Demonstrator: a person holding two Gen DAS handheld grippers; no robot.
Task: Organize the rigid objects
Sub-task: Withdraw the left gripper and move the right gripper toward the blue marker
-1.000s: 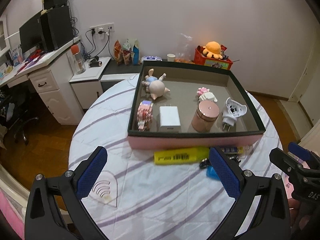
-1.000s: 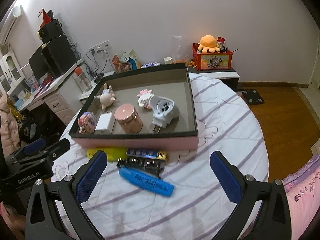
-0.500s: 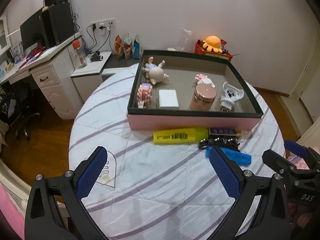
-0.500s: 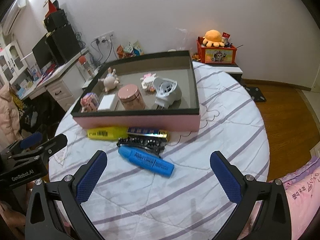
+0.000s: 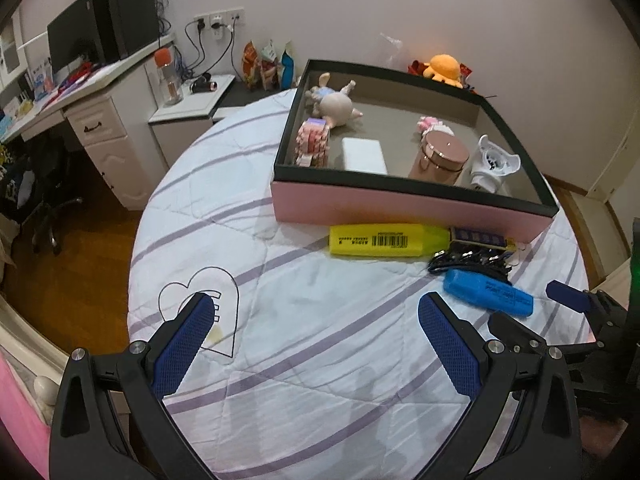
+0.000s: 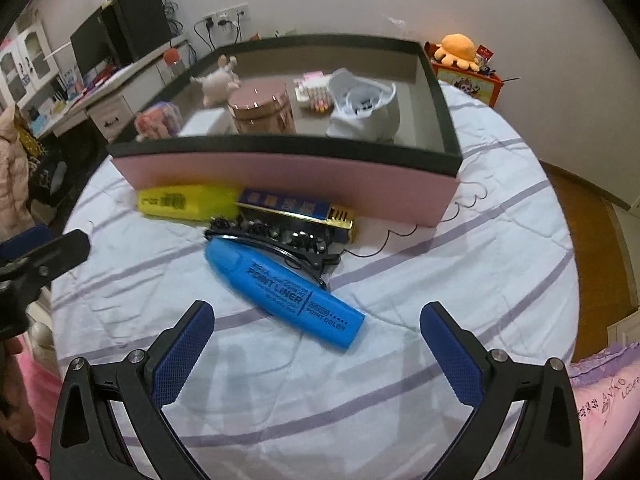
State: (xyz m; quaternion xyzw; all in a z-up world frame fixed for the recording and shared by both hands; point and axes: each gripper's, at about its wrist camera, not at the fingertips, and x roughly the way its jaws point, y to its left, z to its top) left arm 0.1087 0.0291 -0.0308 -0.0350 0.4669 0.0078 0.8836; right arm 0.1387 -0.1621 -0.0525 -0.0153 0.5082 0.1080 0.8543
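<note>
A pink box (image 5: 400, 210) (image 6: 280, 172) with a dark rim holds a pig toy (image 5: 336, 104), a white block (image 5: 363, 155), a pink round tin (image 6: 262, 106) and a white plug adapter (image 6: 364, 110). In front of it on the table lie a yellow highlighter (image 5: 386, 240) (image 6: 186, 202), a blue-and-gold bar (image 6: 296, 210), a black hair clip (image 6: 280, 238) and a blue highlighter (image 6: 286, 294) (image 5: 488, 292). My right gripper (image 6: 316, 336) is open, just short of the blue highlighter. My left gripper (image 5: 316, 332) is open and empty over bare cloth.
The round table has a white striped cloth (image 5: 320, 360) with a heart print (image 5: 200, 304). A desk with a monitor (image 5: 80, 40) stands at the left. A red box with an orange plush (image 6: 460, 50) is behind the table. Wood floor lies beyond the table's edges.
Both grippers have moved down and forward, closer to the table. The right one has closed in on the blue highlighter. Nothing has been picked up.
</note>
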